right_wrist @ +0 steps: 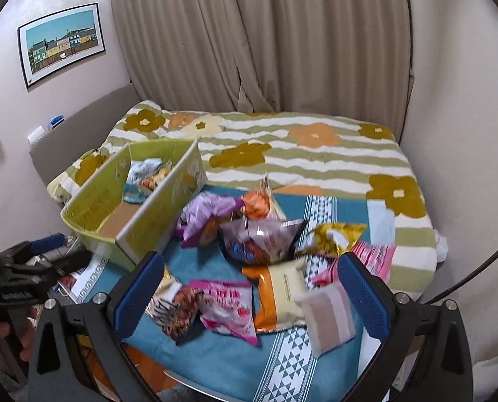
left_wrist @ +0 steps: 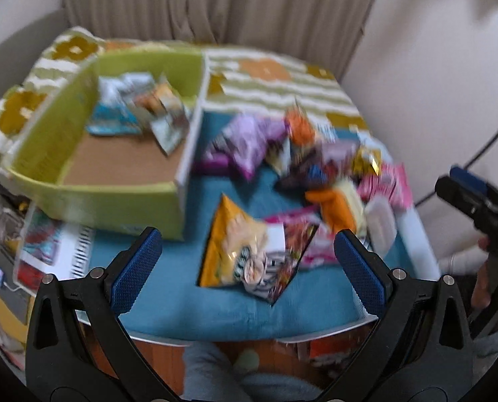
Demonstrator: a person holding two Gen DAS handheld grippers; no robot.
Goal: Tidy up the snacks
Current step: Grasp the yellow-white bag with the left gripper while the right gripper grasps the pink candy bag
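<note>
On the blue cloth, near edge — loose snack packets, both claws spread and empty.

Left gripper (left_wrist: 249, 254) hangs with jaws wide apart over the yellow chip bag (left_wrist: 230, 251), holding nothing; right gripper (right_wrist: 252, 288) likewise gaping and empty above the pink packet (right_wrist: 227, 306) and the orange-and-cream packet (right_wrist: 279, 296). Remaining pile (right_wrist: 249, 231) lies mid-cloth, right of the green cardboard box (left_wrist: 115, 197), which already holds a few packets (left_wrist: 138, 107) at its far end. Handling, as judged — bags light, air-puffed, crinkly film, likely slick; contents crushable. Best hold is probably a flat sealed end seam or corner, pinched lightly, not the puffed belly. Left view blurred; fine print unreadable.
</note>
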